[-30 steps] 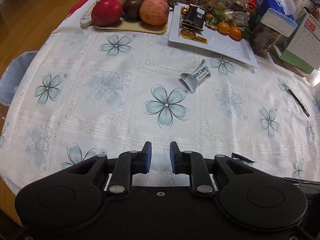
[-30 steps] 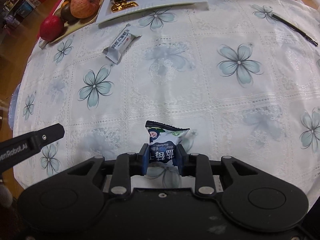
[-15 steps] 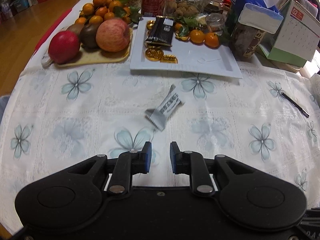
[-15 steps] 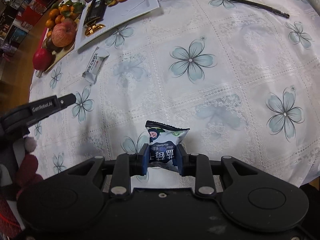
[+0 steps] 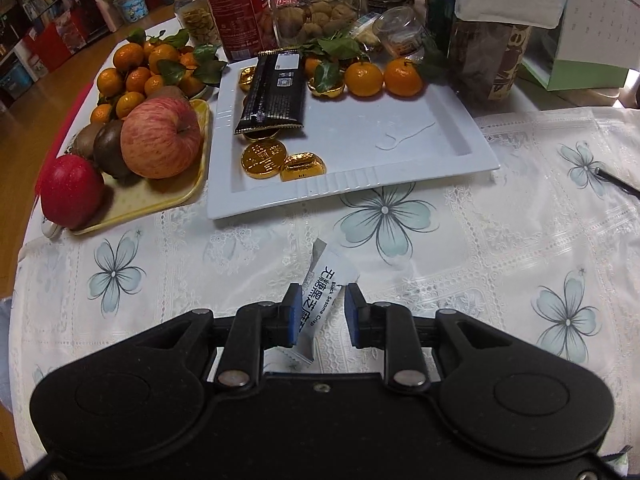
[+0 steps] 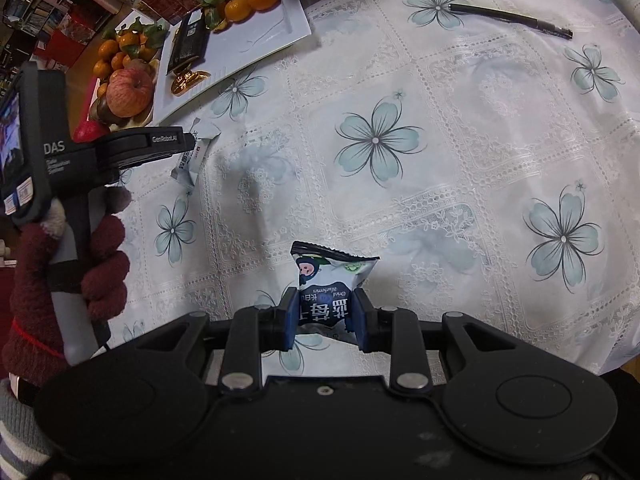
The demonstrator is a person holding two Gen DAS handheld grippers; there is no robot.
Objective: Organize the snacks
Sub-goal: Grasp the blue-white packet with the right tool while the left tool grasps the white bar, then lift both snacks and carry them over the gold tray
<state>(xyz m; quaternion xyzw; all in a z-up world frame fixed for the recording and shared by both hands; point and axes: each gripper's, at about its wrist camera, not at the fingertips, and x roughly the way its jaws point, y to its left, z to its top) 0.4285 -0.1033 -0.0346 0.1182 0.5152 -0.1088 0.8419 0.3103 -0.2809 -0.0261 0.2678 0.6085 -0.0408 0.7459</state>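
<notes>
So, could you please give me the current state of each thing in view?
Left gripper: jaws opening, astride the white sesame crisp packet, not pressing it.
Right gripper: shut on the blueberry snack packet.
White tray: partly filled.
Black pen: lying loose.

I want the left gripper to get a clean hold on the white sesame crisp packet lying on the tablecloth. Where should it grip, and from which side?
Probably across the narrow width of the sesame crisp packet, near mid-length, coming down from above. It lies flat and long, pointing towards the white tray. The left gripper already straddles it, jaws opening.
</notes>
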